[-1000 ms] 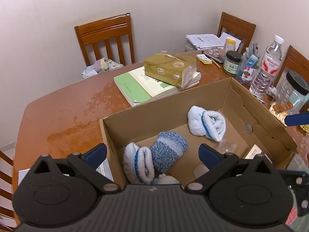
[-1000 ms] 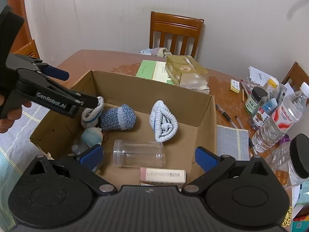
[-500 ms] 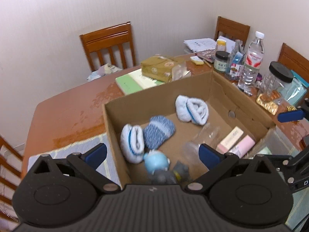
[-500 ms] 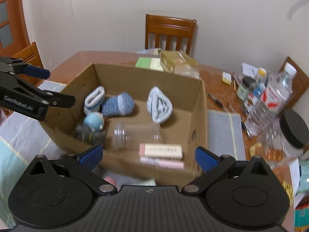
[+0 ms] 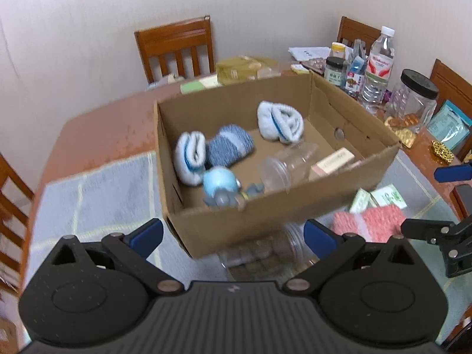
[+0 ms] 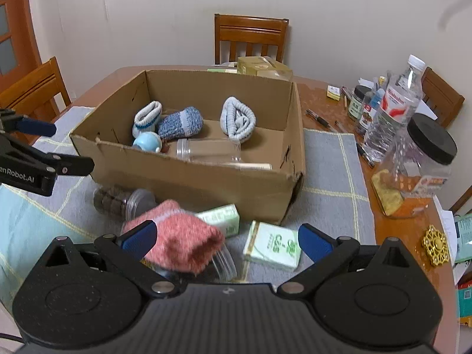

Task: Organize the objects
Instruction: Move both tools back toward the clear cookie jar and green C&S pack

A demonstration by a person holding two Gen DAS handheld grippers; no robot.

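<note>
A cardboard box [image 6: 188,177] is seen at the centre of the desk [image 6: 333,109], already filled with rolled socks, a clear jar and a small toy. A pink sock roll [image 6: 180,242], two green packets and a jar of brown pieces are left outside at its 6 o'clock edge, probably awaiting collection. Both the left gripper [image 5: 233,233] and the right gripper [image 6: 227,236] are held back with jaws wide and nothing gripped.

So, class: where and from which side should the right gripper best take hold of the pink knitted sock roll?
Probably across the middle of the pink knitted sock roll, from above: it lies on its side before the cardboard box, soft and compressible, beneath the open right gripper.
</note>
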